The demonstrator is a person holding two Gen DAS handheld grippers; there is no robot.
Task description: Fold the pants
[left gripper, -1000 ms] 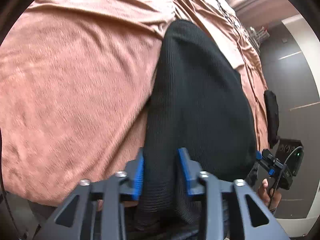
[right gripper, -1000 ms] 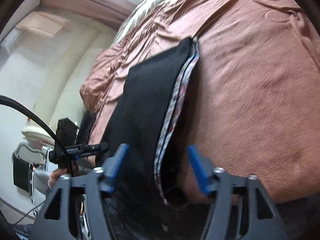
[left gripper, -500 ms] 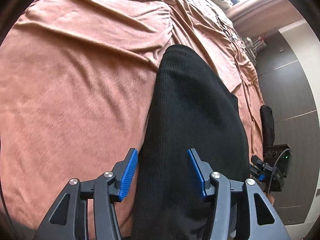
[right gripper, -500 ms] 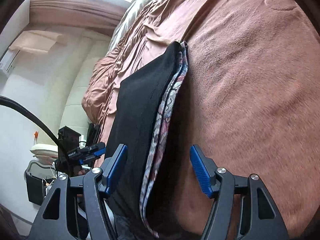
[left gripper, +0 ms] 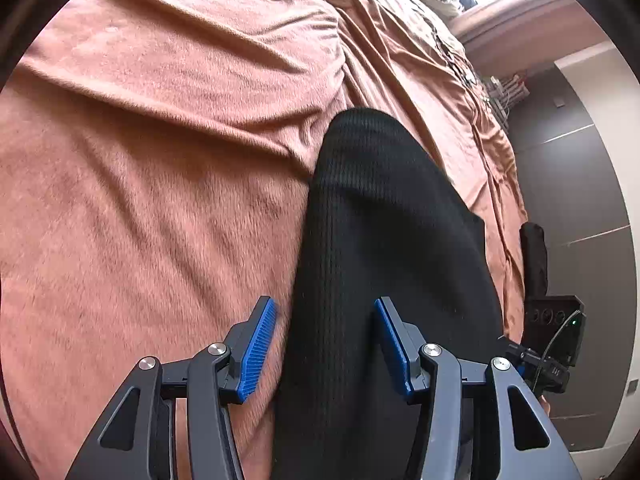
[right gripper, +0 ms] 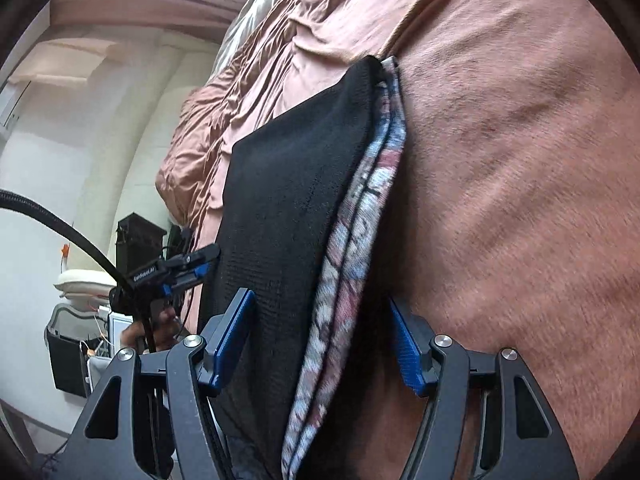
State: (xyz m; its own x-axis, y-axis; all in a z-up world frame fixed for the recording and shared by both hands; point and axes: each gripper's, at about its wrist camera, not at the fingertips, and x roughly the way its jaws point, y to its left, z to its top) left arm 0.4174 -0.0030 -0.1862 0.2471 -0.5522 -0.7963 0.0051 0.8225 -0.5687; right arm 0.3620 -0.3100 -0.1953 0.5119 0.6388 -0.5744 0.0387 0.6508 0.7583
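A: While the black ribbed pants (left gripper: 384, 264) are lying folded on the pink bedspread (left gripper: 160, 184), where is each set of tongs standing?

B: Both are gaping wide, gripping nothing: left tongs (left gripper: 324, 340) straddling the pants' left edge, right tongs (right gripper: 320, 340) straddling the patterned lining edge (right gripper: 352, 240).

A: Handling?

B: Soft, limp, probably slumping; I'd be pinching the layered edges. The crumpled bedspread at upper right could be snagging them.

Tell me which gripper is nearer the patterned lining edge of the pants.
Right. The right gripper straddles the patterned lining edge; the left gripper straddles the opposite plain black edge of the pants.
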